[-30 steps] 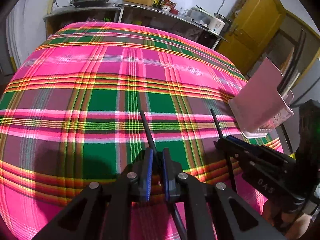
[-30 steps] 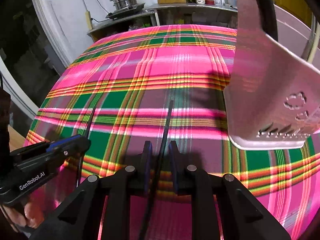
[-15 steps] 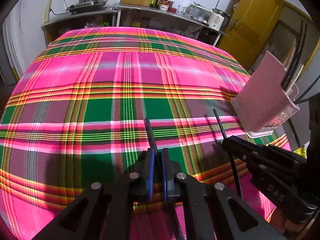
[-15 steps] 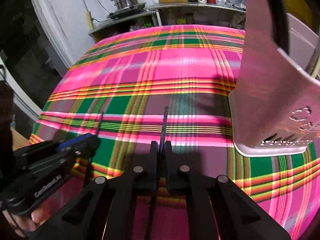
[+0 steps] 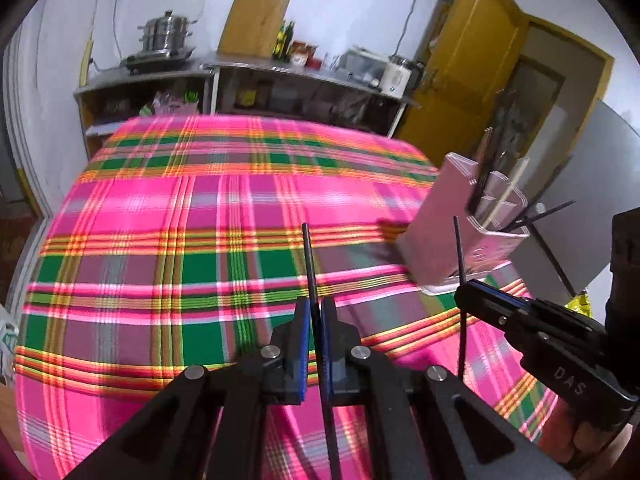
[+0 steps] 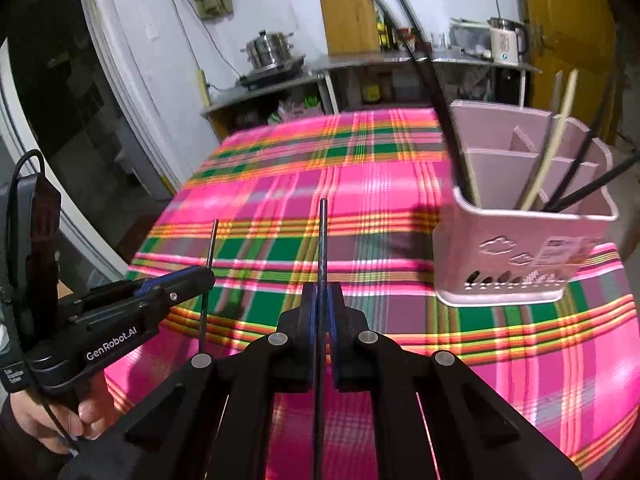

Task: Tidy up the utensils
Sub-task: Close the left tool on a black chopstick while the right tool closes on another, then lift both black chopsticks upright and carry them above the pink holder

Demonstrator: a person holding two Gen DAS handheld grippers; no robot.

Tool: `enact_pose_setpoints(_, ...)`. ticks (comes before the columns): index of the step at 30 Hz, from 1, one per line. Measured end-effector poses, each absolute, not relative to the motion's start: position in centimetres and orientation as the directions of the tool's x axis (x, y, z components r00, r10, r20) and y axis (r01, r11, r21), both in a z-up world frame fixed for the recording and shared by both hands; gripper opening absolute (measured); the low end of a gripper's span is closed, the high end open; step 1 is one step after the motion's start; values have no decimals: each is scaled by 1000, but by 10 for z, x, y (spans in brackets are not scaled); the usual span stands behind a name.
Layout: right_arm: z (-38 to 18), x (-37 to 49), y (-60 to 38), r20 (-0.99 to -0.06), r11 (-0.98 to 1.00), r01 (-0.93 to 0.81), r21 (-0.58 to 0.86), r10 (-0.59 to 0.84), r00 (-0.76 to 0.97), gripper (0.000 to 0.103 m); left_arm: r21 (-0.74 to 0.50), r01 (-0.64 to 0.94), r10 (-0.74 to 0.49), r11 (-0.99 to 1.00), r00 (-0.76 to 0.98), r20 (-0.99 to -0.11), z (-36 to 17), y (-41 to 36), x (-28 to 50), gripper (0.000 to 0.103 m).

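Observation:
In the left wrist view my left gripper (image 5: 315,305) is shut on a thin black chopstick (image 5: 309,256) that points up and away, clear of the plaid tablecloth (image 5: 200,240). To its right, my right gripper (image 5: 463,293) pinches a second black chopstick (image 5: 459,248). The right wrist view shows that right gripper (image 6: 321,290) shut on its chopstick (image 6: 322,240), with the left gripper (image 6: 209,276) and its chopstick (image 6: 213,240) at the left. A pink divided utensil holder (image 6: 520,248) stands upright at the right, holding several black and pale chopsticks; it appears in the left wrist view as the holder (image 5: 444,232).
A person's hand (image 6: 44,420) grips the left tool's handle. Behind the table runs a metal counter (image 5: 280,70) with a steel pot (image 5: 168,34), bottles and a white kettle (image 6: 505,42). A yellow door (image 5: 472,80) stands at the back right. The table's far edge drops off before the counter.
The right gripper's jaws closed onto the chopstick that lay between them. Both grippers then rose, lifting their chopsticks off the cloth, and the holder's open top came into view.

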State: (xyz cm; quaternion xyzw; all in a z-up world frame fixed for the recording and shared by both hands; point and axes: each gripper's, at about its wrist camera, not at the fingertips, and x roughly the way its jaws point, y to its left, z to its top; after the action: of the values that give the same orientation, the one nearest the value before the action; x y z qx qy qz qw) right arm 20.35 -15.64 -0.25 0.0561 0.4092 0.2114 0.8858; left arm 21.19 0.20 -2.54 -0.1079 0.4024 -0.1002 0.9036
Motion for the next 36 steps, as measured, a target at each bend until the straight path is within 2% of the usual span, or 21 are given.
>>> enact_pose_setpoints(14, 50, 162, -190, -605, 907, -313, 282, 421, 676, 5, -267, 206, -330, 941, 724, -605, 42, -21, 179, 4)
enact_pose_setpoints(36, 74, 136, -220, -575, 926, -270, 265, 377, 726, 5, -282, 292, -405, 914, 702, -586, 60, -46, 176, 4)
